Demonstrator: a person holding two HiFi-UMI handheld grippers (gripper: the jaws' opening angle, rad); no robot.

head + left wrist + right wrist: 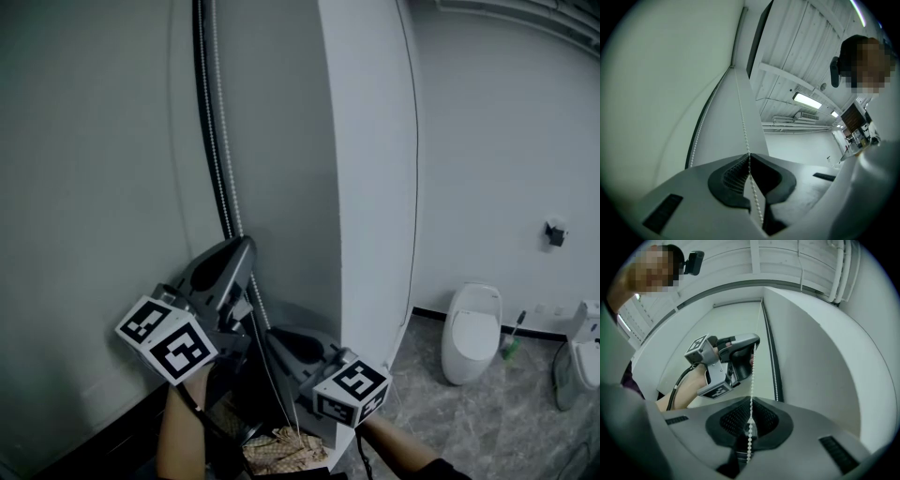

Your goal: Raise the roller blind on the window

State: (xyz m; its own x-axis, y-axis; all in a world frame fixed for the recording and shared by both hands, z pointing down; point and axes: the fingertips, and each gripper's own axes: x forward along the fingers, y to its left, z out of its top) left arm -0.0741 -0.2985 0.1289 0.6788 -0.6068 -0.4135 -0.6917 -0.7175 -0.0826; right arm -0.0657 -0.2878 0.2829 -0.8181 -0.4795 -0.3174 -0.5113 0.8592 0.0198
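Observation:
The grey roller blind [94, 187] hangs down over the window at the left. Its white bead chain [228, 178] runs along the dark frame beside it. My left gripper [247, 247] points up and is shut on one strand of the chain; in the left gripper view the jaw tips of the left gripper [749, 156] meet on the bead chain [742, 117]. Lower down, my right gripper [277, 336] grips the same strand. In the right gripper view the right gripper [751, 399] is closed around the bead chain [752, 376], with the left gripper [753, 339] above it.
A white column [375, 187] stands just right of the chain. Behind it are a white floor urinal [471, 333], a green-handled brush [511, 343], another white fixture [586, 356] and a marbled floor. A woven basket [286, 452] sits below my grippers.

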